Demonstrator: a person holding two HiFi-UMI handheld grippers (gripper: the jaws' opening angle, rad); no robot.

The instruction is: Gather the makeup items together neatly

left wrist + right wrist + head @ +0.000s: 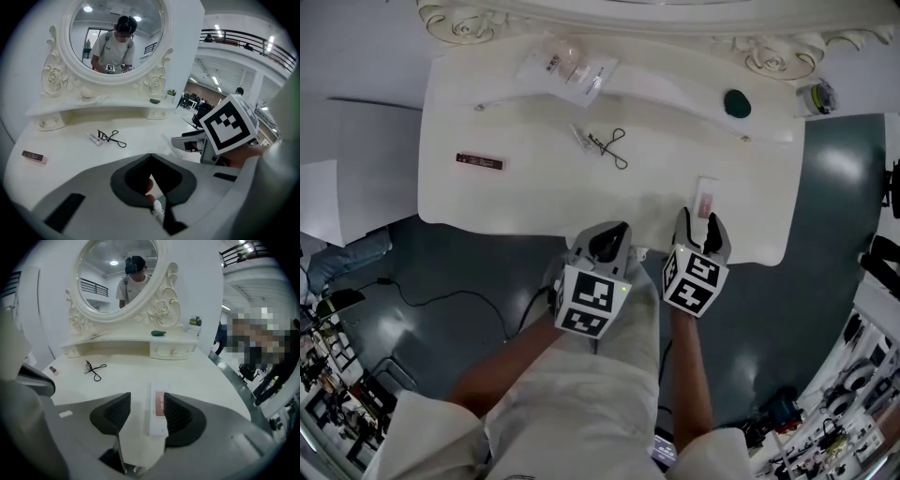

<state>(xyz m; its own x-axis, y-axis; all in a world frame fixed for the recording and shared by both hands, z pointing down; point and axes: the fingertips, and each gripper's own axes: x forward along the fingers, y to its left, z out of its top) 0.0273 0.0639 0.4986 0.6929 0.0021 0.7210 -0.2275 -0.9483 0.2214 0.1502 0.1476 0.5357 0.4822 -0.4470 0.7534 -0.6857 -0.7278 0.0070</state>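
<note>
— Looking from the left, why does the dark stick (479, 161) lie alone at nine o'clock of the dressing table (487, 202)?
— It seems not yet gathered. The eyelash curler (609, 146), with a small tube (580, 138) beside it, lies near the centre, well apart from the stick.
— And the left gripper (150, 157)?
— Its jaws are closed together with nothing in them. I think it only waits at six o'clock.
— The right gripper (145, 404)?
— Its jaws stand wide apart, one on each side of the flat packet (159, 411) at five o'clock, and do not press it. The packet is white, long and thin, with a pink-red piece inside. Probably it is the next thing to grasp.
</note>
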